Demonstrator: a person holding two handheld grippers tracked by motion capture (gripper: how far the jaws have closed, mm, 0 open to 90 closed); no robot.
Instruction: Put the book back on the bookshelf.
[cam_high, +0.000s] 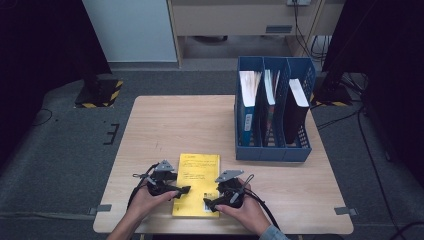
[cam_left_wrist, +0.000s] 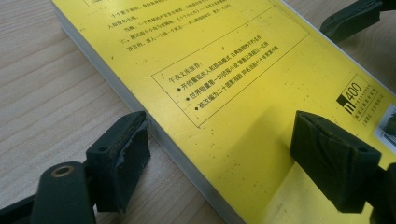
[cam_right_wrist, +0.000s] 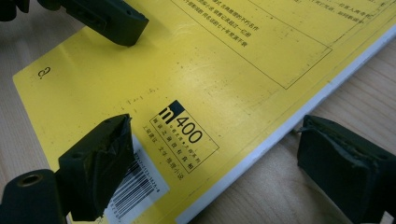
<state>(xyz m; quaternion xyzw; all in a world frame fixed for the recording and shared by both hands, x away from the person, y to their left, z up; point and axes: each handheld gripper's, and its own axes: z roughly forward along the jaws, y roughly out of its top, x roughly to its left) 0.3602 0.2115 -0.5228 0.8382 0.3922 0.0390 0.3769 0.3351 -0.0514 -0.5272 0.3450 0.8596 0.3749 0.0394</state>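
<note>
A yellow book lies flat near the table's front edge, its back cover with printed text and a barcode facing up. My left gripper is at the book's left edge and stands open. In the left gripper view the book's edge runs between the jaws of that gripper, one jaw over the table and the other over the cover. My right gripper is at the book's near right corner, also open. In the right gripper view that gripper straddles the book's right edge, one jaw by the barcode.
A blue three-slot file rack stands at the back right of the wooden table, with upright books in its slots. Dark stands and cables sit on the grey floor around the table.
</note>
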